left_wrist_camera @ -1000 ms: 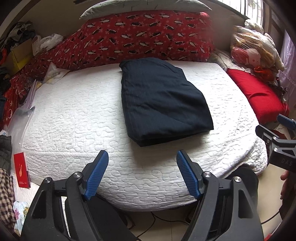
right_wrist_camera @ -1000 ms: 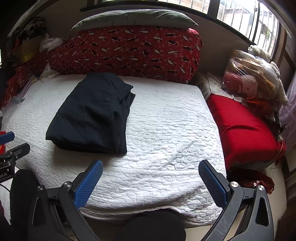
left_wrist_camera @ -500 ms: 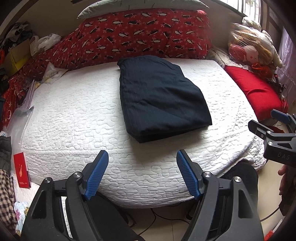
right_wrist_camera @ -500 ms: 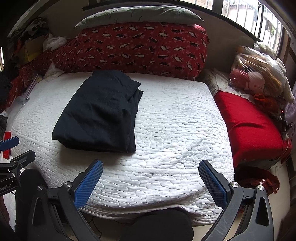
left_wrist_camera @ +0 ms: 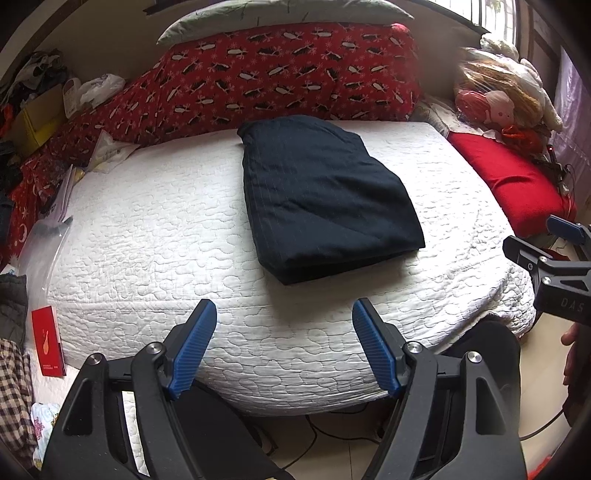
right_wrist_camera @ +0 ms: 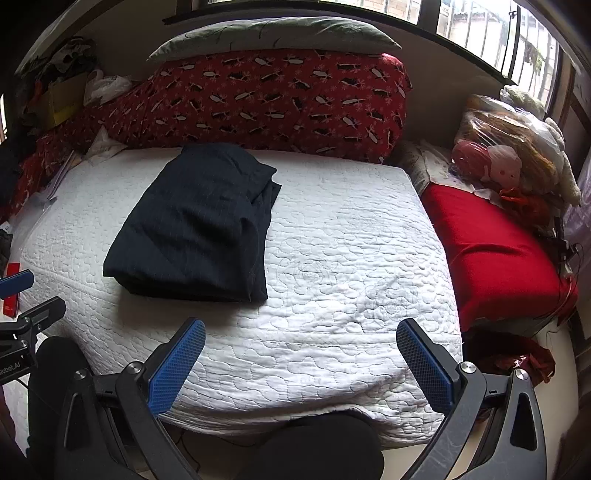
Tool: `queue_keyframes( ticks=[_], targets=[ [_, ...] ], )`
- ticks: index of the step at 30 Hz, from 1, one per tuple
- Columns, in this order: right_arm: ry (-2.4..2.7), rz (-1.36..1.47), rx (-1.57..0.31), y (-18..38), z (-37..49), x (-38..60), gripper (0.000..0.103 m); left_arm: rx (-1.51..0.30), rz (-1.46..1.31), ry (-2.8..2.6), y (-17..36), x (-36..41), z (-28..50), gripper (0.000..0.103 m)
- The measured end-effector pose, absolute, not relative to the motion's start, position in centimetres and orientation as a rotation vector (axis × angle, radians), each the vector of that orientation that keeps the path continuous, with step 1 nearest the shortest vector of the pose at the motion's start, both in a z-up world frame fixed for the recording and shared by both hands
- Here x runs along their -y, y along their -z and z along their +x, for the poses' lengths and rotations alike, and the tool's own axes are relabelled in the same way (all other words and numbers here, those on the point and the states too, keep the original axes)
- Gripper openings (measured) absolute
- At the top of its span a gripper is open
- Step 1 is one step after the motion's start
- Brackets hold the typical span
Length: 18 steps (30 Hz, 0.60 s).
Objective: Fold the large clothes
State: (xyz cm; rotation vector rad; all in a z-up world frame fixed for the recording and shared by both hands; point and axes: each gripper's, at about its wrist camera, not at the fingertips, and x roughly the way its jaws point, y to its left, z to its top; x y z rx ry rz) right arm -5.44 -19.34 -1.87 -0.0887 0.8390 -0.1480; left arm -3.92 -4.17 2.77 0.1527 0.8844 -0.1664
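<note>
A dark navy garment [left_wrist_camera: 325,199] of soft, faintly pinstriped cloth lies folded into a thick, roughly rectangular stack on a white quilted mattress cover [left_wrist_camera: 155,236] stitched in a pebbly, meandering pattern. It sits towards the far middle of the bed, its layered near edge facing the tongs. The left gripper [left_wrist_camera: 284,345], black plastic arms tipped with ribbed blue pads, hangs off the near edge of the bed with its jaws standing wide apart on nothing; the garment is beyond it, well apart and slightly to the right. The right gripper [right_wrist_camera: 301,363] is likewise spread wide and empty, the garment lying far and to its left. Behind the bed rests a long red bolster printed with small dark and white figures [left_wrist_camera: 280,77], a grey-green pillow [right_wrist_camera: 273,35] on top. Only the left view shows the small red booklet [left_wrist_camera: 48,339] and checked fabric [left_wrist_camera: 14,387] at near left; the right view alone shows the barred window [right_wrist_camera: 480,22] and more of the plain red cushion [right_wrist_camera: 491,251].
</note>
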Motion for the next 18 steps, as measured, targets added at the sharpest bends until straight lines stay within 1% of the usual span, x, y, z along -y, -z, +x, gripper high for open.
queue_keyframes(
  ticks=[4,18],
  targets=[
    [0.148,-0.078,-0.832,1.8,-5.6,19.4,0.103,-0.855,0.156,0.162,-2.7,4.3,-4.5,0.076],
    [0.139,-0.062,-0.837,2.1,-5.9,19.6,0.103,-0.859,0.146,0.195,-2.4,5.4,-5.0,0.076]
  ],
)
